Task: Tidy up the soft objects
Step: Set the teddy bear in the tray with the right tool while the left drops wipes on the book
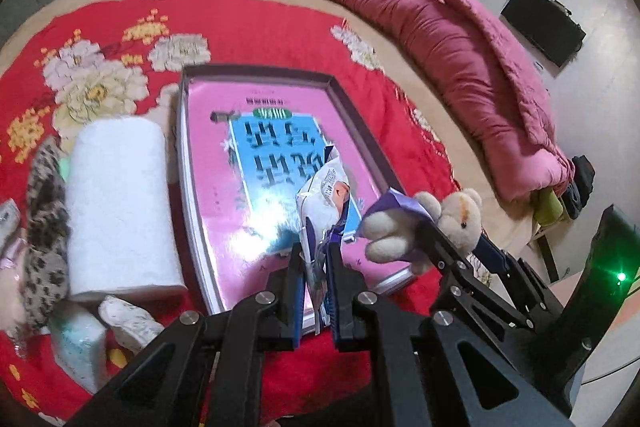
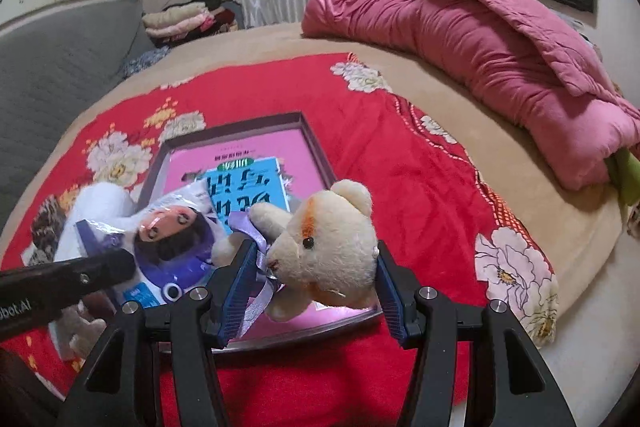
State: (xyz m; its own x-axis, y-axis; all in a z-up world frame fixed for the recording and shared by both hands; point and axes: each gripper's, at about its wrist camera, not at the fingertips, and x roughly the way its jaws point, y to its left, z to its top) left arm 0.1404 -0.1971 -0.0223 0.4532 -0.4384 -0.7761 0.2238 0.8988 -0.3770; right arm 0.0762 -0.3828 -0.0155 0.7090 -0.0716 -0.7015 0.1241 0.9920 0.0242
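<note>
My left gripper [image 1: 316,267] is shut on a thin white and purple plastic packet [image 1: 326,199] printed with a face, held above a shallow box [image 1: 256,77] that holds a pink and blue book [image 1: 276,155]. In the right wrist view the same packet [image 2: 168,231] hangs left of the teddy bear. My right gripper [image 2: 316,287] is shut on a small cream teddy bear [image 2: 332,239] with a lilac ribbon, its head squeezed between the blue pads. The bear [image 1: 460,217] and the right gripper also show at the right of the left wrist view, over the box's near corner.
The box lies on a red flowered blanket [image 1: 260,23] on a bed. A white rolled towel [image 1: 120,203], a leopard-print cloth [image 1: 44,227] and small soft items lie left of the box. A pink quilt [image 2: 500,67] is bunched at the far right. Folded clothes [image 2: 180,21] are stacked at the back.
</note>
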